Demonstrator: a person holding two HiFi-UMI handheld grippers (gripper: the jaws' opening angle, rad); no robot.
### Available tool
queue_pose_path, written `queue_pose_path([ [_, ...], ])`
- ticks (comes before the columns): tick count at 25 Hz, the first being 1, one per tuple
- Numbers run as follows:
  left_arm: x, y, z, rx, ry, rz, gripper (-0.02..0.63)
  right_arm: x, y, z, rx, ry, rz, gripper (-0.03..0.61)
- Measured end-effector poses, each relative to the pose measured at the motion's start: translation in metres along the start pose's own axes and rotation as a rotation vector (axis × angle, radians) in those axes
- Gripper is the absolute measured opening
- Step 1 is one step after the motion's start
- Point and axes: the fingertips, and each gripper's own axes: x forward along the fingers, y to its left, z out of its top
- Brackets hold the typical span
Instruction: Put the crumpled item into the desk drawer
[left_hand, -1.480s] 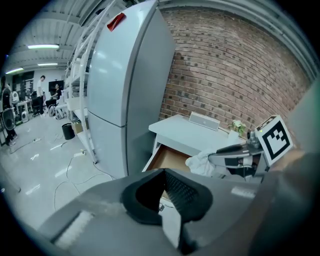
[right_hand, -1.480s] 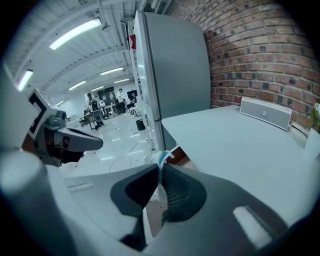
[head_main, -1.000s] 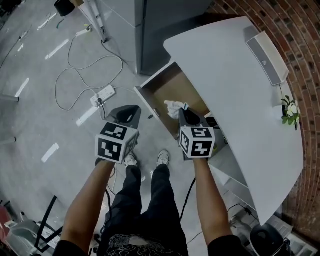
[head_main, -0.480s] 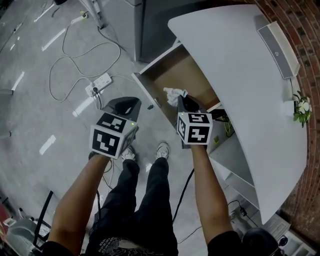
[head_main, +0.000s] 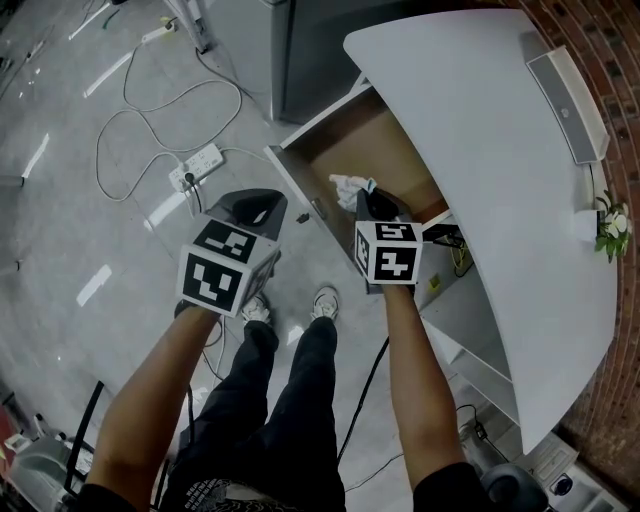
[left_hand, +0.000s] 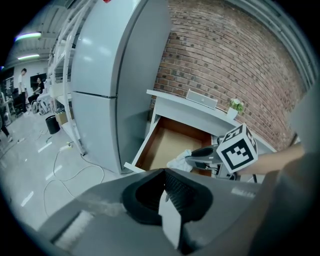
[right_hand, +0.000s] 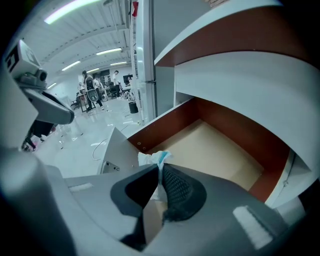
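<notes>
The crumpled item (head_main: 347, 186), white with a blue streak, was pinched between the right gripper's (head_main: 368, 200) jaws, above the front part of the open desk drawer (head_main: 390, 150). The white desk (head_main: 480, 130) lay at its 3 o'clock. At its 8 o'clock, over the floor (head_main: 80, 200), the left gripper (head_main: 256, 212) was pressed together, empty.

Left claw (left_hand: 164, 175) with jaws together; beyond, open drawer (left_hand: 167, 140) and right claw (left_hand: 190, 157) with crumpled item (left_hand: 178, 161) at its tips
</notes>
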Motion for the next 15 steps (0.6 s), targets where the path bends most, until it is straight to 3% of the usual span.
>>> queue_pose_path([
  [15,0.0034,0.0005,-0.0083,0.0,0.024,-0.009,0.0,0.0066,0.0032,-0.0052,0.006,0.013,0.008,0.032],
])
